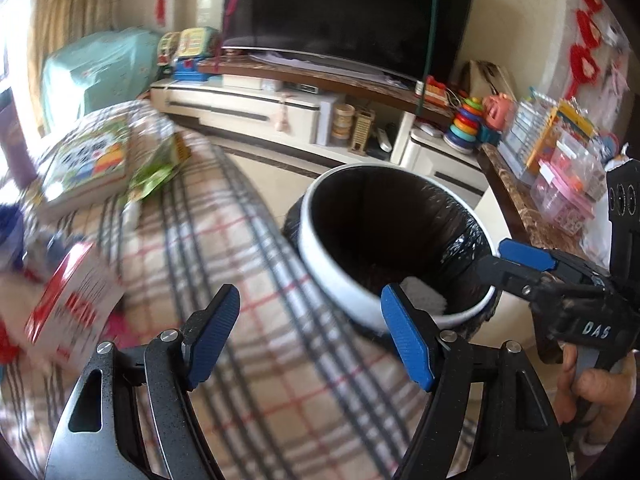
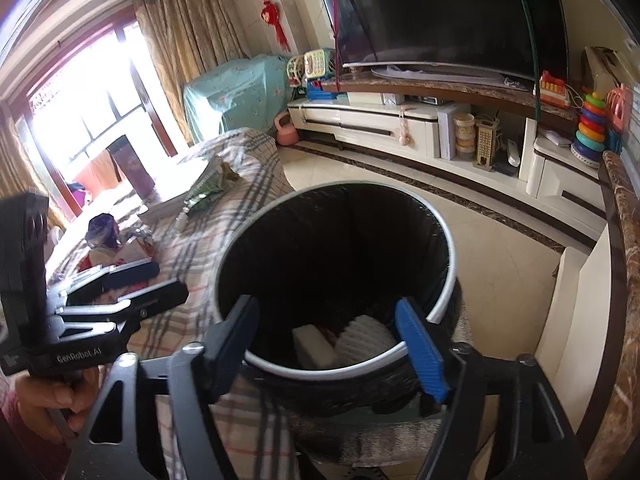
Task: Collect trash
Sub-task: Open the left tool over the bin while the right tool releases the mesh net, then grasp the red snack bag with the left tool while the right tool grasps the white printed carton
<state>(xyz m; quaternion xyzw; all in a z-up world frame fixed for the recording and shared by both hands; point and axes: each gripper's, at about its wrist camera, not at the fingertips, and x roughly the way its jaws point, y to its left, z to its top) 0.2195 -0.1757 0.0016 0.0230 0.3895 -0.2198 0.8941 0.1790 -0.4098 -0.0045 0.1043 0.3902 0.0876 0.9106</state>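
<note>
— So, what fills the right wrist view?
— Mostly the plaid blanket [image 2: 256,160], running from seven o'clock up to eleven, and just beside it the round bin [image 2: 451,256] with its black liner, dead centre.
— Anything inside?
— Two white pieces of trash [image 2: 362,334] at the bottom, near six o'clock.
— And the right gripper [image 2: 332,342]?
— Poised over the bin's near rim, jaws spread wide, nothing between them.
— The left gripper [image 1: 310,328]?
— Jaws apart too, empty, above the blanket at the bin's nine o'clock side.
— More litter?
— A green wrapper [image 1: 154,178] on the blanket around ten o'clock in the left view, beside a picture book [image 1: 86,168]; a red-and-white box [image 1: 72,312] sits blurred at eight.
</note>
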